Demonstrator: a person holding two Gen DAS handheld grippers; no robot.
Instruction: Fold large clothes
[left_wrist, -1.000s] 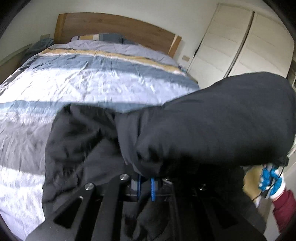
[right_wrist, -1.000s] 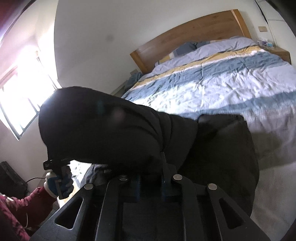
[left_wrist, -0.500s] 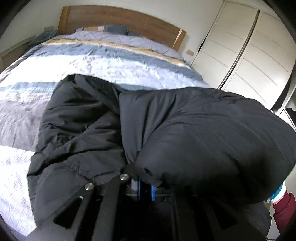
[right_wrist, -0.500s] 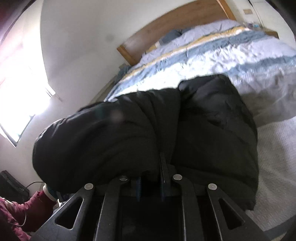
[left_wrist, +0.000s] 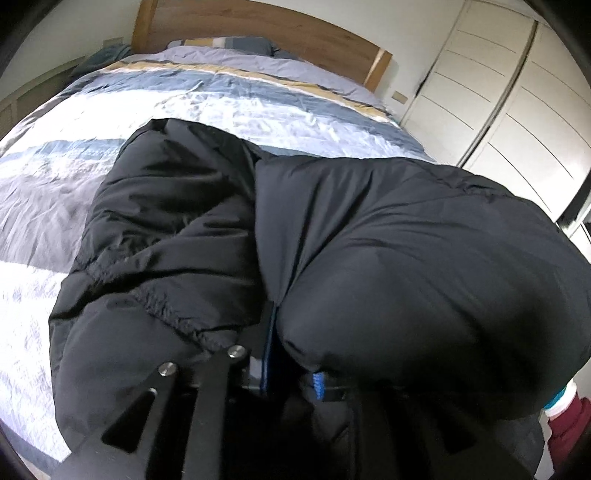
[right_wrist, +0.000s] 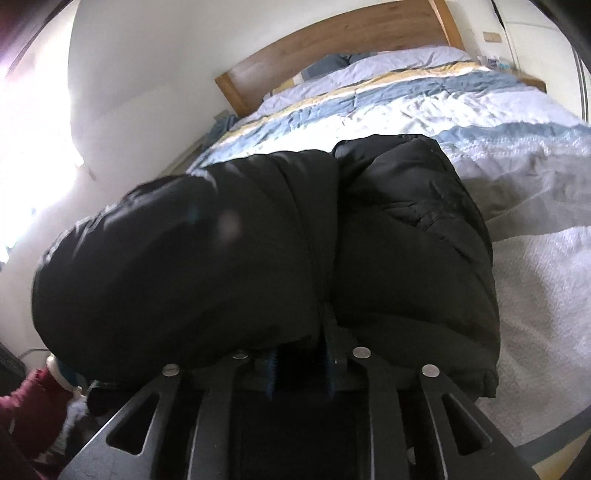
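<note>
Left wrist: black puffer jacket (left_wrist: 369, 229) bulges over both grippers' fingers (left_wrist: 266, 343), which pinch its folds on the bed (left_wrist: 258, 107).

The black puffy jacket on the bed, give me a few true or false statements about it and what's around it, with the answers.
1. The black puffy jacket lies on a striped duvet. True.
2. The left gripper hangs open, clear of the jacket. False: it is shut on the jacket's fabric.
3. The right gripper grips the jacket. True.
4. The headboard is white metal. False: it is brown wood.
5. White wardrobe doors stand beside the bed. True.
</note>
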